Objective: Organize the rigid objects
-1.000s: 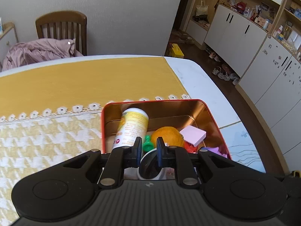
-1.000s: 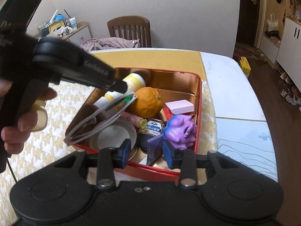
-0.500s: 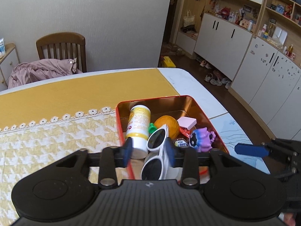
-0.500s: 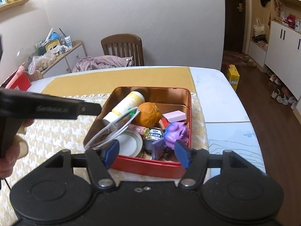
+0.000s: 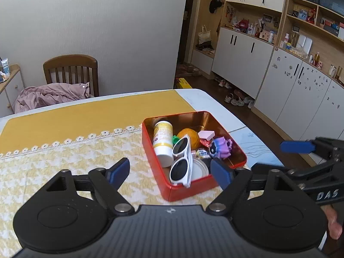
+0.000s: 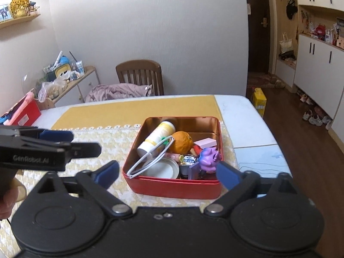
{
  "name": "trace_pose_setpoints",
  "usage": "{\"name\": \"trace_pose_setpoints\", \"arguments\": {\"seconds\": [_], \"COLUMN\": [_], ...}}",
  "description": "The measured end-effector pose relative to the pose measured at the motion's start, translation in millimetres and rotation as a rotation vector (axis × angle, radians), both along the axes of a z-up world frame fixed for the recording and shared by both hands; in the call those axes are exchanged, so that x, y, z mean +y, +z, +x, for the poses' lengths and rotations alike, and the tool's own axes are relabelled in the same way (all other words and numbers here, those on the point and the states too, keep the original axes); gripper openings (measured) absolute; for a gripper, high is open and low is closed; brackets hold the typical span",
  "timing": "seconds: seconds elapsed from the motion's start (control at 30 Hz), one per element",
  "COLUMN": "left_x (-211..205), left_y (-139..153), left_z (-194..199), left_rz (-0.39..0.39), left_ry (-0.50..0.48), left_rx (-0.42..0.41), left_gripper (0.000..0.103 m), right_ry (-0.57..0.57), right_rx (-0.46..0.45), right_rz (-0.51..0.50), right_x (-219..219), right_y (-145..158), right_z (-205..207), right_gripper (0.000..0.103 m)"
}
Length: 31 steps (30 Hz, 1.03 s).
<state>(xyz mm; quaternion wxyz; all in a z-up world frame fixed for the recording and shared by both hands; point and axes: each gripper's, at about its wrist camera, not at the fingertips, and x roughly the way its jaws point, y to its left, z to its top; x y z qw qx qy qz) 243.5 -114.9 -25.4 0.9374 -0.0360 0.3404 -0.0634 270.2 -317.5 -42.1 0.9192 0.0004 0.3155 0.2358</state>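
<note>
Sunglasses [image 5: 181,161] now lie in red tin [image 5: 189,188], centre frame, propped on front rim. Left claw [image 5: 169,171] and right claw [image 6: 167,175] both released, jaws opening, nothing between, backed off over tabletop [image 5: 64,150]. Placement looks done; loose items gone.

White marble-look table [image 6: 247,116], yellow lace-edged houndstooth cloth [image 6: 120,137] spread over most of it, red square metal tin [image 6: 174,185] resting on the cloth near its right edge
</note>
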Motion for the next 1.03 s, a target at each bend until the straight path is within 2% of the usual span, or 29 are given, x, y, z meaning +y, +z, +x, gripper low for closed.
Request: {"name": "trace_pose_setpoints", "arguments": {"seconds": [0.17, 0.2, 0.3, 0.4, 0.57, 0.77, 1.03], "left_x": [8.3, 10.6, 14.8, 17.8, 20.4, 26.4, 34.7], "left_y": [3.2, 3.1, 4.8, 6.0, 11.6, 14.9, 12.0], "left_z": [-22.1, -25.6, -36.6, -47.2, -63.7, -76.5, -81.4], "left_rz": [-0.01, -0.013, -0.027, -0.041, -0.044, -0.083, -0.078], "left_ry": [-0.003, -0.003, -0.008, -0.015, -0.026, -0.041, -0.022], "left_rx": [0.006, 0.007, 0.009, 0.014, -0.005, -0.015, -0.01], "left_gripper": [0.085, 0.088, 0.09, 0.098, 0.098, 0.099, 0.099], "right_ry": [-0.024, -0.029, -0.044, -0.073, -0.114, -0.136, -0.148], "right_rx": [-0.051, -0.057, -0.065, -0.073, -0.076, -0.058, -0.032], "right_rz": [0.007, 0.008, 0.02, 0.032, 0.053, 0.055, 0.048], "right_x": [-0.8, -0.9, -1.5, -1.8, -2.6, -0.4, 4.8], "right_y": [11.2, 13.3, 19.1, 22.8, 26.1, 22.2, 15.2], "right_z": [-25.5, -29.5, -41.3, -52.4, -66.7, -78.8, -90.7], "right_gripper": [0.103, 0.103, 0.103, 0.103, 0.103, 0.103, 0.103]}}
